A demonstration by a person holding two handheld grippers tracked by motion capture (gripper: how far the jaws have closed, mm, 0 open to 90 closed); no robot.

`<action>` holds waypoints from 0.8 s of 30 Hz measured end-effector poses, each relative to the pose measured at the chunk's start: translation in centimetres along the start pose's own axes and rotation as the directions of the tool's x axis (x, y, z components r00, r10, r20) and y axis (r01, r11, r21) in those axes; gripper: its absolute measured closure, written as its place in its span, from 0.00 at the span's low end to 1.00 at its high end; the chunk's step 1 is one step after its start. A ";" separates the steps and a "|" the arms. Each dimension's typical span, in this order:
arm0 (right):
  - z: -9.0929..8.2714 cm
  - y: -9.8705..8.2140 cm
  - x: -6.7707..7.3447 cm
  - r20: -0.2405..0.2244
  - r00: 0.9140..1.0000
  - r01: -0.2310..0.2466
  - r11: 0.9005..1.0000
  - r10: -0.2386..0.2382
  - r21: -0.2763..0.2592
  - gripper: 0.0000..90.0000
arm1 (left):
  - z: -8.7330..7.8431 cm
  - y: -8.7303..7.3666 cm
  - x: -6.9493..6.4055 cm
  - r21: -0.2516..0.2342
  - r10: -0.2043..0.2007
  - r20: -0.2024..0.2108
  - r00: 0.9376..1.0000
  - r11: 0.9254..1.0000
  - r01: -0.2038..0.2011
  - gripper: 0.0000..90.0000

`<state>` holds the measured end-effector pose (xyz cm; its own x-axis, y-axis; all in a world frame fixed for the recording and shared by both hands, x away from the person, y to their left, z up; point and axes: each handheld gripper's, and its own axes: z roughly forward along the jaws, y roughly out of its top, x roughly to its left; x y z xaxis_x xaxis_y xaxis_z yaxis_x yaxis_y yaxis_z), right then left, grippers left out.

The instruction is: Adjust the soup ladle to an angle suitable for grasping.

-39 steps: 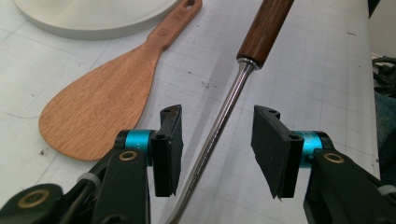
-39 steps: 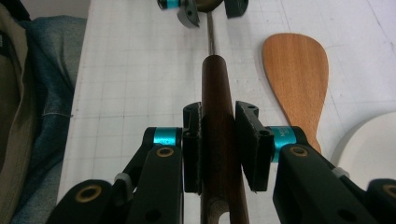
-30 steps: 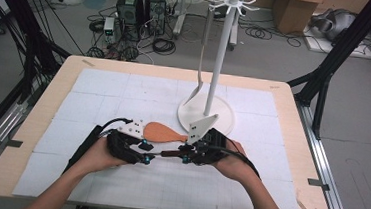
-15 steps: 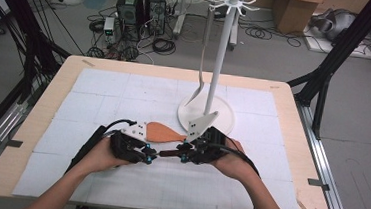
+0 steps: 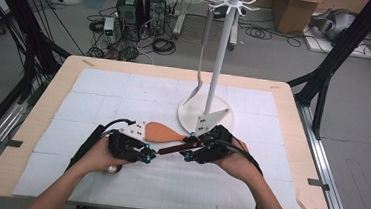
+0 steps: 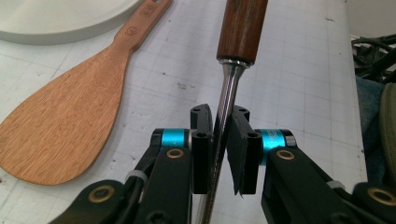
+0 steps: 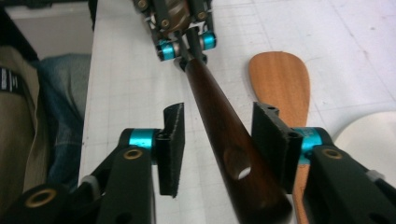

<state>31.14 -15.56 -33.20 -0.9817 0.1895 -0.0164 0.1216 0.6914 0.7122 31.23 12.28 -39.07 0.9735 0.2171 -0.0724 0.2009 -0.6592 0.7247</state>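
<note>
R gripper [image 7: 217, 140] fingers just opened off utensil handle [image 7: 224, 135], white gridded mat [image 5: 124, 89], cluttered floor.

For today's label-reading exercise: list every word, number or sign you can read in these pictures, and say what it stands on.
Nothing can be read for certain.
Wooden spatula handle: two small burnt-in stamps near the hanging hole, too small and blurred to read.
Person's sleeve: a dark strip with pale marks, not legible.
White grid mat: ruled lines, no text.
</note>
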 end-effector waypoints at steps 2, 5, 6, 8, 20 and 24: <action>-0.2 -0.2 -0.2 0.007 1.000 -0.019 1.000 0.020 -0.011 0.55 | -0.2 0.0 0.0 -0.005 -0.003 -0.002 1.000 1.000 0.003 0.90; -0.5 -0.6 -0.5 0.020 0.999 -0.046 0.999 0.046 -0.030 0.53 | -0.4 0.0 0.0 -0.017 -0.004 0.001 1.000 1.000 0.004 0.91; -0.6 -0.7 -0.6 0.022 0.998 -0.055 0.998 0.056 -0.038 0.52 | -0.5 0.0 0.0 -0.017 -0.004 0.002 1.000 1.000 0.004 0.91; -0.6 -1.0 -0.7 0.025 0.997 -0.070 0.996 0.071 -0.050 0.51 | -0.6 0.0 0.1 -0.032 -0.012 0.000 1.000 0.999 0.012 0.92; -0.1 -0.1 -0.5 0.024 0.995 -0.093 0.990 0.096 -0.108 0.49 | -1.5 0.4 0.2 -0.091 -0.033 0.010 0.999 0.995 0.034 0.93; 0.1 0.4 -0.3 0.020 0.994 -0.104 0.986 0.108 -0.129 0.49 | -1.6 0.8 0.3 -0.100 -0.033 0.009 0.999 0.994 0.034 0.93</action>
<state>31.54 -15.27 -32.91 -0.9597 0.2771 0.0462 0.2035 0.5723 0.7944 31.47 12.99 -37.39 0.9673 0.2322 -0.1026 0.2218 -0.5764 0.7865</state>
